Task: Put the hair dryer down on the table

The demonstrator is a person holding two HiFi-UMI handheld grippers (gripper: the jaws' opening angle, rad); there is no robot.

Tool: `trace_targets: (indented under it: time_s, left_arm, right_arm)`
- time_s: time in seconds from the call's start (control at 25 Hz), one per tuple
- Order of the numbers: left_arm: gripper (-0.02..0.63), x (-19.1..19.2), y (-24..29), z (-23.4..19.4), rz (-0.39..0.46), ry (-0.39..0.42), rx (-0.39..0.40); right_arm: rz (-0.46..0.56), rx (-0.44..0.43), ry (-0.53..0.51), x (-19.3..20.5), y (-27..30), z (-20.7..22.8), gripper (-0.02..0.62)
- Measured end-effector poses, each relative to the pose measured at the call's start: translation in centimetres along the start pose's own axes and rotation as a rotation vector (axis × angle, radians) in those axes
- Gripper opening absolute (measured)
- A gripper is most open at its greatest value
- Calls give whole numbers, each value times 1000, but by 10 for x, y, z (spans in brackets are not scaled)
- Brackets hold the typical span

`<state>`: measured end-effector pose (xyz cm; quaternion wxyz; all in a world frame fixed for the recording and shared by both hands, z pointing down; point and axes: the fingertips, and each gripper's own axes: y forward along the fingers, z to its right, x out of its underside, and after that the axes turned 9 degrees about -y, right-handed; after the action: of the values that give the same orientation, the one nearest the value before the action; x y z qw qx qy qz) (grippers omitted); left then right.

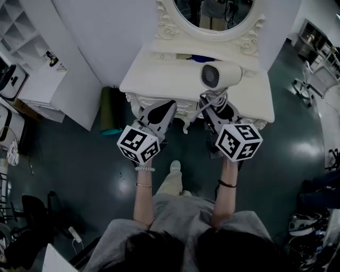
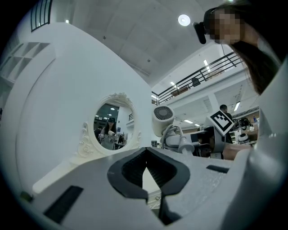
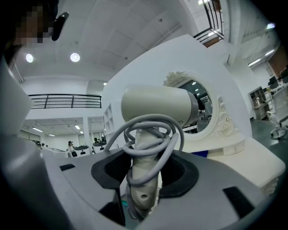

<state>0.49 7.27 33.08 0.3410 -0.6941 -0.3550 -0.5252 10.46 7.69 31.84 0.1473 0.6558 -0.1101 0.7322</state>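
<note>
Holding the hair dryer (image 1: 218, 75) over the right side of the white dressing table (image 1: 154, 79) in the upper middle of the frame, I am clamping my right gripper (image 1: 213, 105) on its handle, where the grey cord (image 3: 150, 130) is looped. I am judging that the next move is lowering it until it rests, then letting go. My left gripper (image 1: 168, 108) is waiting at the table's front edge, jaws together on nothing, and an oval mirror (image 1: 212, 13) and a small blue object (image 1: 201, 58) are crowding the space just behind.
</note>
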Motion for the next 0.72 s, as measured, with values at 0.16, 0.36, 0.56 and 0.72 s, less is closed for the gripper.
trace_targets:
  time_s: [0.16, 0.36, 0.56, 0.72]
  left_arm:
    - [5, 2, 7, -21, -2, -1, -17]
    - [5, 1, 25, -49, 1, -7, -23]
    - [5, -2, 39, -83, -7, -13, -27]
    - [5, -4, 53, -109, -10, -30, -21]
  right_arm:
    - [-25, -22, -7, 6, 24, 4, 186]
    - [-36, -33, 1, 8, 56, 17, 185]
    - [-64, -36, 3, 13, 90, 26, 185]
    - [-88, -36, -4, 14, 115, 33, 186]
